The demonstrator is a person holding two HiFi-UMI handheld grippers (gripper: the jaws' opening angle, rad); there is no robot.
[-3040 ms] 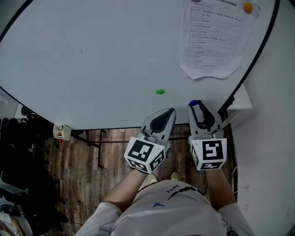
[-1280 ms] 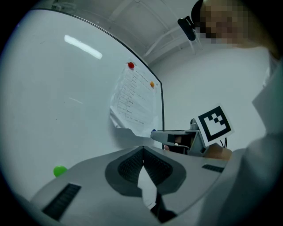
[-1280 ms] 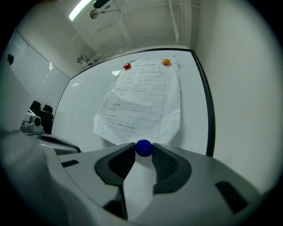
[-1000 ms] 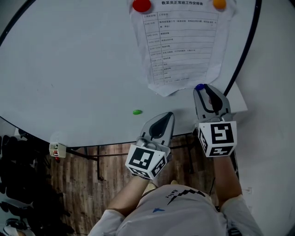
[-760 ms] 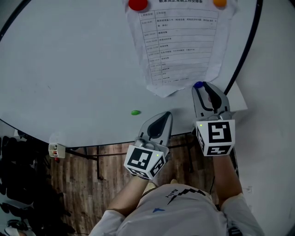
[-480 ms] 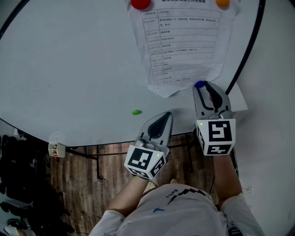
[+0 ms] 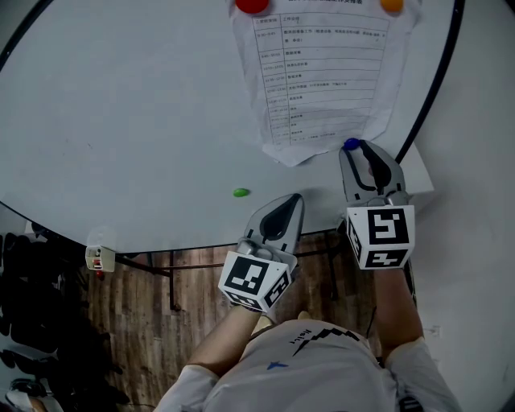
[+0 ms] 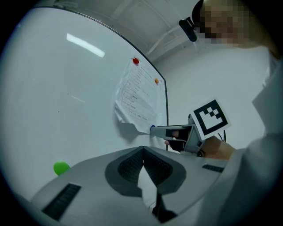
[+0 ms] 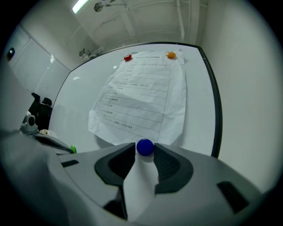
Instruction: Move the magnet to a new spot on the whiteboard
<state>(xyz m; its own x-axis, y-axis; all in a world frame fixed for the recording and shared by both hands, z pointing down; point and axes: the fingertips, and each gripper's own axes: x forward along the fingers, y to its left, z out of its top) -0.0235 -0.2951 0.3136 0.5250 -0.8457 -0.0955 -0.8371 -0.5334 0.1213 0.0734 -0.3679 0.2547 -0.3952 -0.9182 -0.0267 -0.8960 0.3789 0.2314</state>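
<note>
My right gripper (image 7: 354, 148) is shut on a small blue magnet (image 7: 351, 145), pinched between its tips (image 9: 145, 147). It holds the magnet at the whiteboard (image 7: 121, 105), just below the lower right corner of a printed paper sheet (image 7: 322, 72). Whether the magnet touches the board I cannot tell. My left gripper (image 7: 294, 199) hangs lower, near the board's bottom edge, jaws together and empty (image 8: 143, 149). A green magnet (image 7: 241, 192) sticks to the board left of it.
A red magnet (image 7: 252, 4) and an orange magnet (image 7: 392, 5) pin the sheet's top corners. The board's black frame (image 7: 430, 76) runs close to the right of my right gripper, with white wall beyond. Wooden floor (image 7: 161, 322) and black chairs (image 7: 32, 322) lie below.
Over three seconds my right gripper carried the blue magnet up and right, away from the green magnet, to the sheet's lower corner. In the last second it hardly moved. The left gripper stayed put.
</note>
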